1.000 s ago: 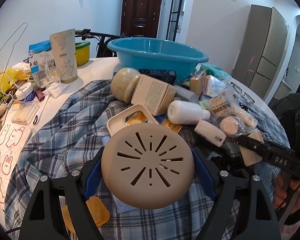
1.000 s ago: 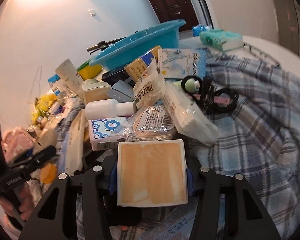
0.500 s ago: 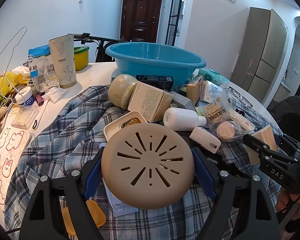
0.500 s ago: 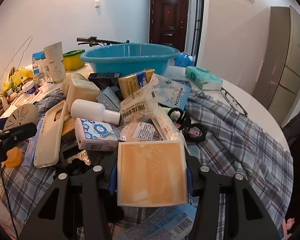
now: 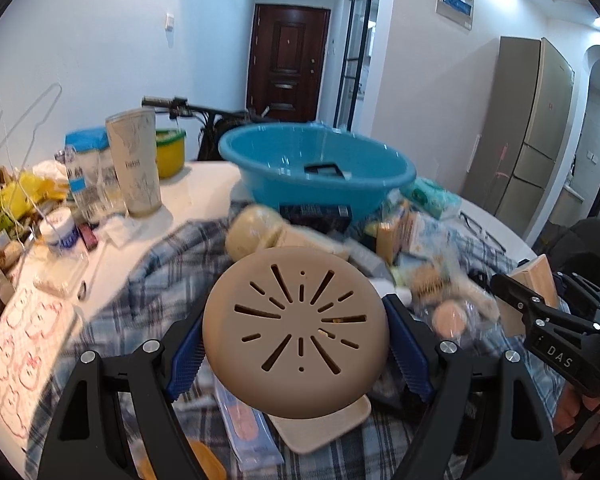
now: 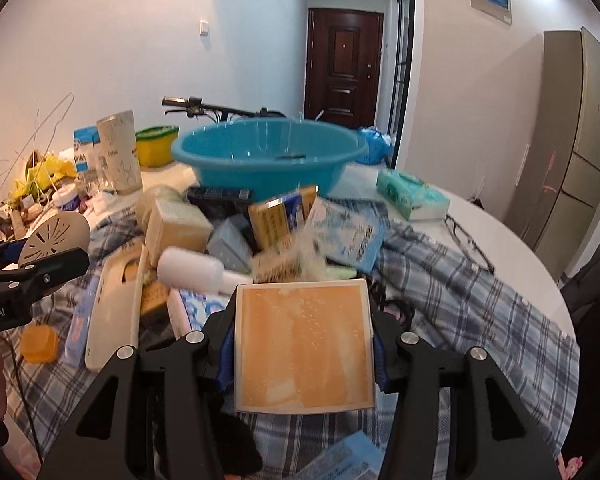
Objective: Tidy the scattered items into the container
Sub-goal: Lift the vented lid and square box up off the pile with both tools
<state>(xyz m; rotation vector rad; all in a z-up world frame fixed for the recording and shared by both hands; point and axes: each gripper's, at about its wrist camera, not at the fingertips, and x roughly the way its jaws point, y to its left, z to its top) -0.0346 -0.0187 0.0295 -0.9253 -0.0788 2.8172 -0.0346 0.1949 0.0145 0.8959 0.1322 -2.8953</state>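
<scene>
The left gripper is clamping a round slotted tan lid between its blue pads, filling the lower centre of the left wrist view. The right gripper is gripping a square orange-faced box low in the right wrist view. Both loads are hanging above the clutter on the plaid cloth. The blue basin, upper centre in both views, is holding one dark item. To do this well, each load should clear the pile and pass above the near rim before release, one gripper at a time, so the two are not colliding.
</scene>
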